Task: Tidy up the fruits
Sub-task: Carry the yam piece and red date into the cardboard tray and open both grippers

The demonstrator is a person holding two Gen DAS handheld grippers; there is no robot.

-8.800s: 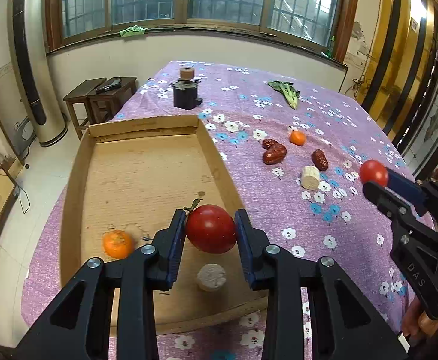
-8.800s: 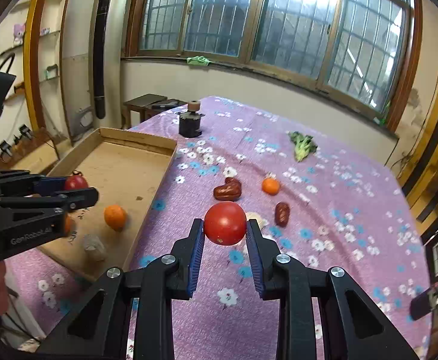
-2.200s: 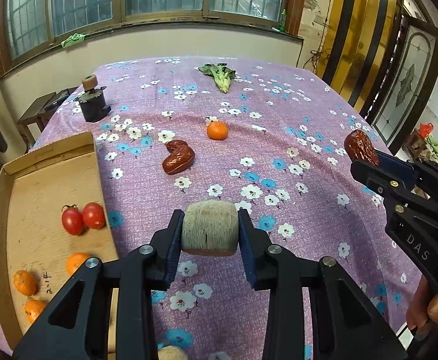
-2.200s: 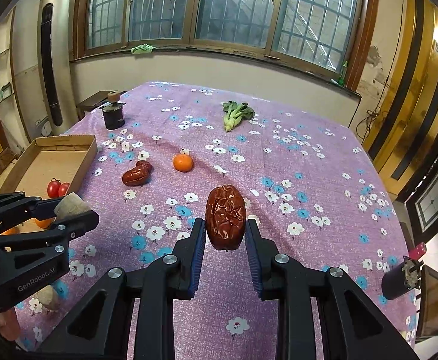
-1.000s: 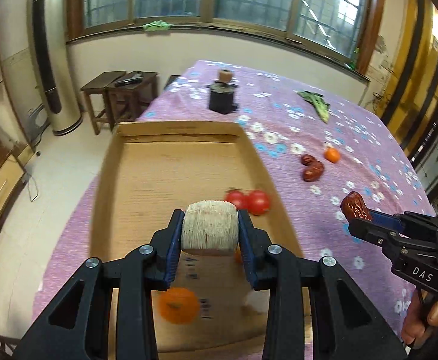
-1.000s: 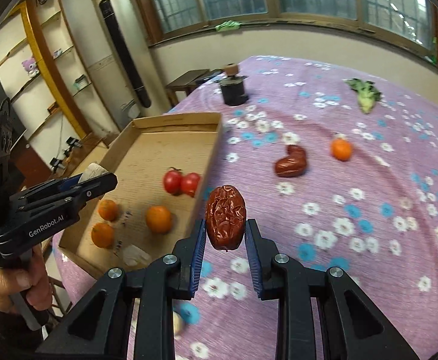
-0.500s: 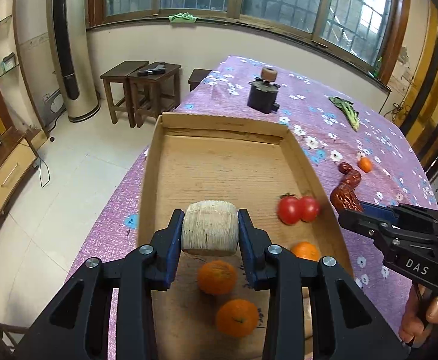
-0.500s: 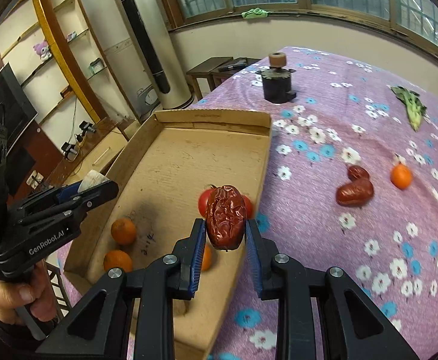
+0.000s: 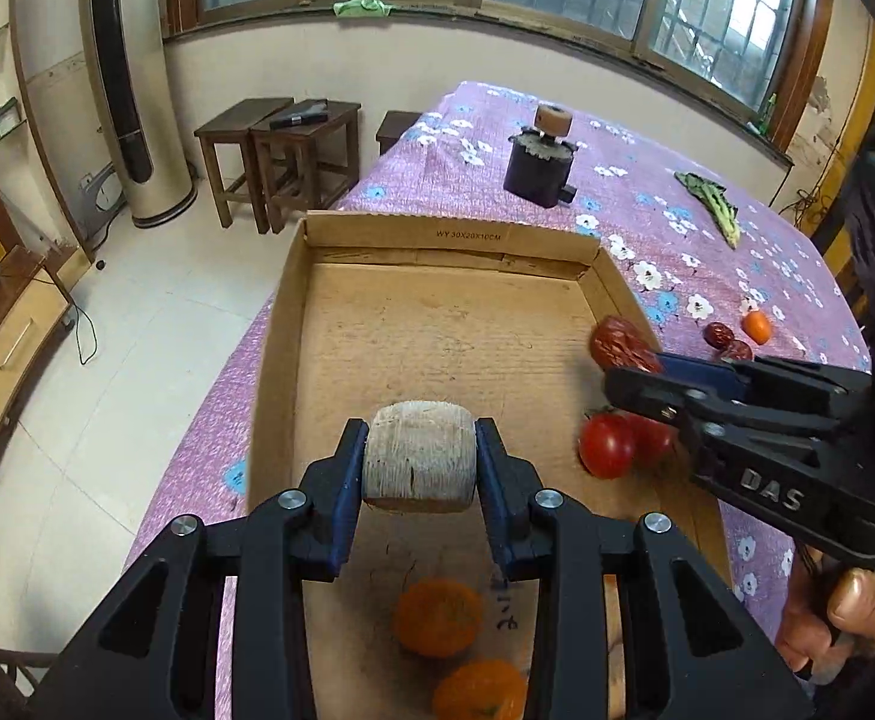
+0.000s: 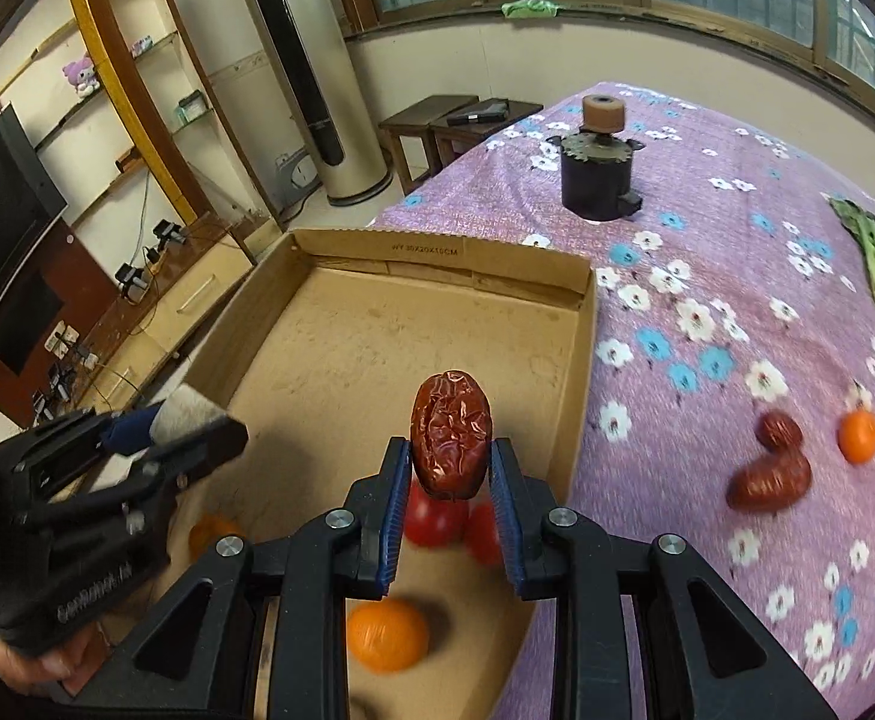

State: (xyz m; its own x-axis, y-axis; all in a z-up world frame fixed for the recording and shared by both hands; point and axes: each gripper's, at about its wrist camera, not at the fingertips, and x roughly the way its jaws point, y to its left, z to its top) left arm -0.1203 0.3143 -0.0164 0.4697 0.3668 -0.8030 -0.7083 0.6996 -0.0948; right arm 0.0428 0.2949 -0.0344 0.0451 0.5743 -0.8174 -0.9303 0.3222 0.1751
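Note:
My left gripper point(image 9: 419, 459) is shut on a pale round chunk point(image 9: 419, 456) and holds it over the cardboard box point(image 9: 443, 240). My right gripper point(image 10: 449, 474) is shut on a wrinkled red date point(image 10: 451, 441) above the box's right side; it also shows in the left wrist view point(image 9: 623, 345). Two tomatoes point(image 9: 608, 444) and oranges point(image 9: 437, 615) lie in the box point(image 10: 437, 261). On the purple cloth, two dates point(image 10: 770, 477) and a small orange point(image 10: 857, 435) lie to the right.
A black weight with a tan knob point(image 10: 599, 180) stands beyond the box. A green leafy vegetable point(image 10: 872, 252) lies at the far right. Wooden stools point(image 9: 281, 150) and a tall air conditioner point(image 9: 131, 90) stand off the table's left edge.
Both grippers have moved forward over the box with their loads. The right gripper with the date now hangs above the tomatoes, closer to the left gripper.

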